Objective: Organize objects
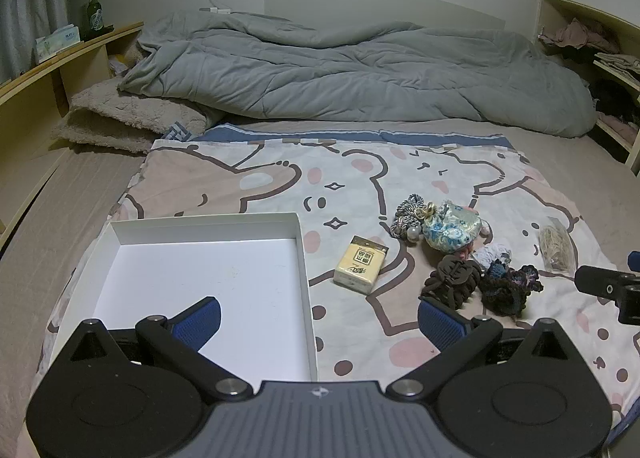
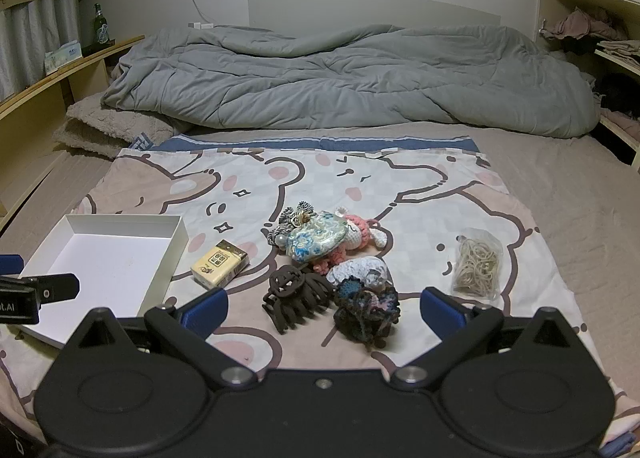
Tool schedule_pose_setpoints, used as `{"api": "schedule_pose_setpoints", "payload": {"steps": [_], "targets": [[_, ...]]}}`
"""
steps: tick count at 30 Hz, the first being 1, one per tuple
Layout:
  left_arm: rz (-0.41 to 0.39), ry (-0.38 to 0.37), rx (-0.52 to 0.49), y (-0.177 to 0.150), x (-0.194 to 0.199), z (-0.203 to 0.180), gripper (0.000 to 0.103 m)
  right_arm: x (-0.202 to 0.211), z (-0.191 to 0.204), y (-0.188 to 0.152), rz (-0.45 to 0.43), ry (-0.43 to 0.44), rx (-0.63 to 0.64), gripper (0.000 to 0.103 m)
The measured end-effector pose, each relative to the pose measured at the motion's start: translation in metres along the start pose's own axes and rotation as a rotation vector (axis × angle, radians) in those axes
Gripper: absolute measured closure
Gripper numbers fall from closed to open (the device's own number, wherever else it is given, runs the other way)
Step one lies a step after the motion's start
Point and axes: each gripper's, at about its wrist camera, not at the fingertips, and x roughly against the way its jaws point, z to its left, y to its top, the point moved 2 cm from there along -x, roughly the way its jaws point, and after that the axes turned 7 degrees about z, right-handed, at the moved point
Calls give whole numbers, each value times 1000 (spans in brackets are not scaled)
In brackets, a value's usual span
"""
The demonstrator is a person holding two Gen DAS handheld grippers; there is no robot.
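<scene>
A: Progress check. What's in the shallow white cardboard tray (image 1: 208, 278)?

B: Nothing that either view shows. Its floor is bare. By that reading the sorting has not begun, or no item has landed yet.

A: And the items?

B: All loose on the cartoon-bear printed cloth (image 2: 400, 186) spread over the bed, to the right of the tray. The yellow tissue packet (image 2: 220, 264) lies just beside the tray's right wall. Further right sits a huddle: dark brown plastic claw hair clip (image 2: 294, 296), dark crocheted scrunchie (image 2: 368, 312), blue-and-gold brocade pouch (image 2: 318, 240), pink crocheted doll (image 2: 352, 236), a black-and-white twisted cord hair tie (image 1: 408, 210) behind the pouch. Several are touching or overlapping. The clear bag of tan rubber bands (image 2: 478, 262) lies apart, far right.

A: Grippers?

B: Left gripper (image 1: 320, 318) hovers over the tray's near right corner, fingers spread wide, holding nothing. Right gripper (image 2: 324, 306) hangs over the clip and scrunchie, fingers likewise apart and empty.

A: Left to do?

B: Judged from this, everything: every item awaits the tray.
</scene>
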Motion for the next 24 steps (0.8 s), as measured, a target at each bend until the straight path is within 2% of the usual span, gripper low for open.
{"api": "schedule_pose_setpoints", "payload": {"steps": [24], "targets": [[1,0,-1,0,0,0,0,-4,-1,-1,8,3,-4,0]]}}
